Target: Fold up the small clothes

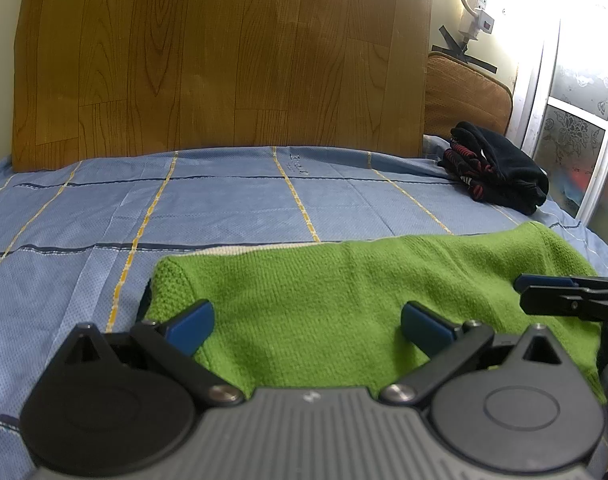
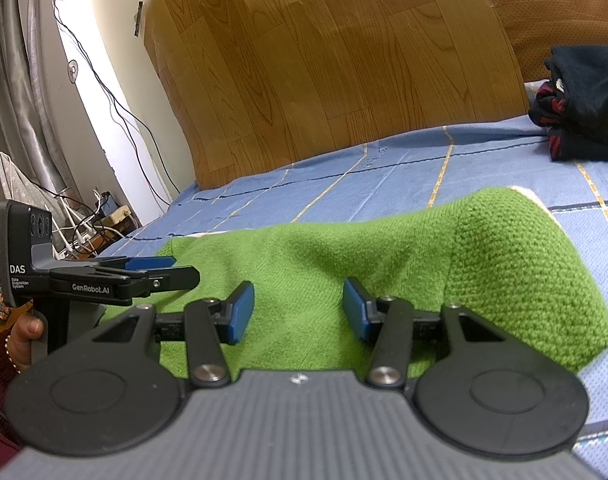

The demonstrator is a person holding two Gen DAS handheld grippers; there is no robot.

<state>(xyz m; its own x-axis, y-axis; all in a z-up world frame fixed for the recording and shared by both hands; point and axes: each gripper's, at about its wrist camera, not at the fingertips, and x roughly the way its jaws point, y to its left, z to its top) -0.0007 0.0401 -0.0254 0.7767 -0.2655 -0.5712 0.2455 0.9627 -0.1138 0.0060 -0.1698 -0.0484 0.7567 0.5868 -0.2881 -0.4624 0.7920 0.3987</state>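
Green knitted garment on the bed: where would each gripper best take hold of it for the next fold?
Probably at the near edge of the green garment, one corner each. It lies flat on the blue sheet, stretched sideways, and both open grippers, left and right, already face it from the near side. Pinch that hem low, then lift it toward the wooden board.

Ahead of the gripper, a wood-grain board (image 1: 224,60) stands upright against the cream wall (image 2: 104,60). Right of it: brown cushion (image 1: 463,88), frosted patterned window (image 1: 575,136), strongly backlit. Left side: trailing cables (image 2: 116,108), grey curtain (image 2: 20,80).
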